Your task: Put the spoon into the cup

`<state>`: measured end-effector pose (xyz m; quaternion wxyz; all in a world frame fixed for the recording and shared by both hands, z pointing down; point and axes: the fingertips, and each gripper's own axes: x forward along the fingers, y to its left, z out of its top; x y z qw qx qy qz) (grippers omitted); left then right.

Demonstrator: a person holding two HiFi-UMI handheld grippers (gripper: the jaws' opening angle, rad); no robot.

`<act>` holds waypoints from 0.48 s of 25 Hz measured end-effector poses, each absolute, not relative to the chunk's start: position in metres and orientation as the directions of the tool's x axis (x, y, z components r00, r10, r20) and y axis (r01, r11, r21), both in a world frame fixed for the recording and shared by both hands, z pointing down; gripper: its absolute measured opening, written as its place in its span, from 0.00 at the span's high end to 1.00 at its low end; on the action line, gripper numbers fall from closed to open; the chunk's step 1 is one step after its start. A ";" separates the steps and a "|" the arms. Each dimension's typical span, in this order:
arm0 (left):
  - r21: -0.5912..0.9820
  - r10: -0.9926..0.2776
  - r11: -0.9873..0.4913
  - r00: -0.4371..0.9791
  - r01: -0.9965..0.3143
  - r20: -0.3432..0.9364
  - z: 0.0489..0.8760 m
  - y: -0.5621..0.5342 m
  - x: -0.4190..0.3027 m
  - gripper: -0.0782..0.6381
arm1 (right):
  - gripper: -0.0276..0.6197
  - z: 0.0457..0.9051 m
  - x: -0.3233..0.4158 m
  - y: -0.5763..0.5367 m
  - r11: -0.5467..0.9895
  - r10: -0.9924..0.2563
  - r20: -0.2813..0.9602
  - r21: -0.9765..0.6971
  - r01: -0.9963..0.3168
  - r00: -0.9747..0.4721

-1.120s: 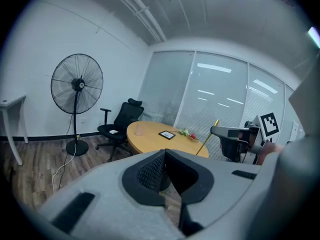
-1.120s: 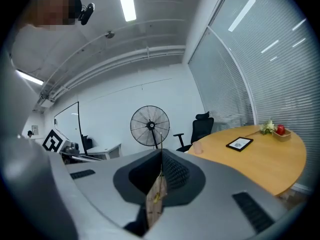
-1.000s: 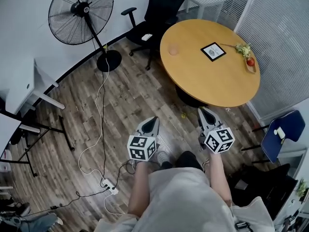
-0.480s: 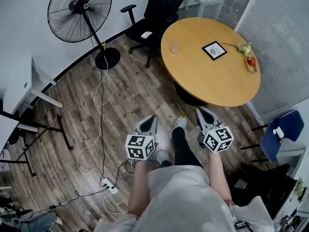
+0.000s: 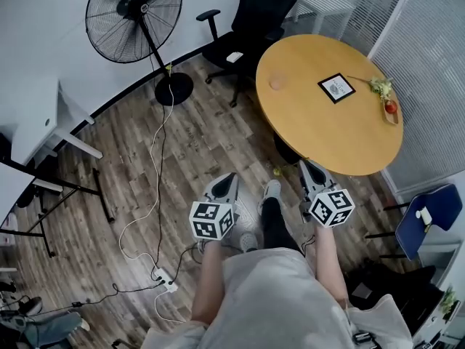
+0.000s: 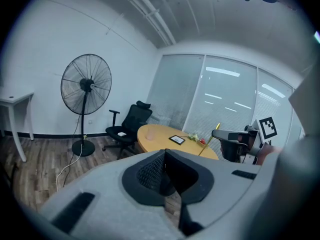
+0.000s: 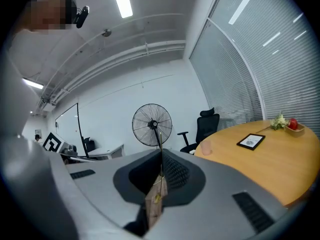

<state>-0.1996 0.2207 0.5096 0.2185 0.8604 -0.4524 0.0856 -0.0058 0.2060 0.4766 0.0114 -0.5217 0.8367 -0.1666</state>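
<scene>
A pale translucent cup (image 5: 277, 82) stands on the round wooden table (image 5: 341, 133), near its far-left edge; it also shows as the cup (image 6: 150, 133) and the cup (image 7: 206, 147) in the gripper views. My right gripper (image 5: 309, 167) is shut on a thin gold spoon (image 7: 161, 140), whose handle sticks up between the jaws. The left gripper view catches the same spoon (image 6: 209, 139) slanting out of that gripper. My left gripper (image 5: 229, 179) has its jaws together with nothing between them. Both grippers are over the floor, short of the table's near edge.
A framed picture (image 5: 336, 88) and a small tray with fruit (image 5: 389, 107) lie on the table. A black office chair (image 5: 251, 20) and a standing fan (image 5: 134, 13) are behind it. Cables and a power strip (image 5: 166, 282) lie on the floor at left; a blue chair (image 5: 429, 213) is at right.
The person has stepped towards the table, one foot coming forward between the grippers. Both grippers moved along with the body; their jaws look the same.
</scene>
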 end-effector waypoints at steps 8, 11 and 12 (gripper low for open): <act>0.304 -0.763 -0.459 0.545 -0.835 0.347 0.513 0.179 -0.205 0.88 | 0.95 0.484 -0.008 0.159 0.418 -0.863 0.151 -0.321 -0.850 -0.481; 0.300 -0.757 -0.463 0.548 -0.834 0.356 0.518 0.159 -0.196 0.88 | 0.95 0.489 0.000 0.139 0.410 -0.864 0.148 -0.344 -0.844 -0.480; 0.298 -0.752 -0.468 0.552 -0.832 0.361 0.519 0.152 -0.194 0.88 | 0.95 0.491 0.003 0.132 0.404 -0.867 0.147 -0.351 -0.844 -0.476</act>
